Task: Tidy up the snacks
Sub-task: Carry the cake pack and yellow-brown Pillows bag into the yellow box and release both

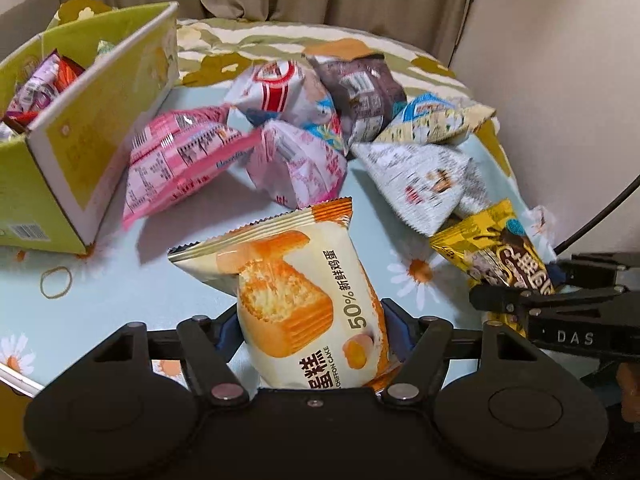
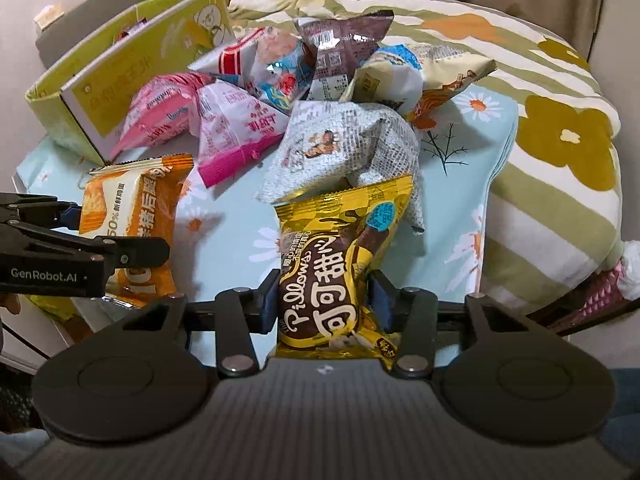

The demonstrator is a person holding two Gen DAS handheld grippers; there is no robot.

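An orange-and-cream chiffon cake packet [image 1: 288, 280] stands upright between the blue pads of my left gripper [image 1: 311, 332], which is shut on its lower half. In the right wrist view the same cake packet [image 2: 132, 208] sits in the left gripper [image 2: 116, 232] at the left edge. My right gripper [image 2: 325, 300] is shut on a yellow-and-brown cocoa pillow packet [image 2: 340, 240], pinched at its middle just above the cloth. From the left wrist view that yellow packet [image 1: 500, 248] and the right gripper [image 1: 520, 300] show at the right.
A green cardboard box [image 1: 60, 160] [image 2: 100, 92] with several snacks inside lies at the back left. A pile of pink, white, brown and newsprint-patterned packets [image 2: 280, 100] covers the middle of the flowered cloth [image 2: 472, 168]. A rubber band [image 1: 56, 282] lies near the box.
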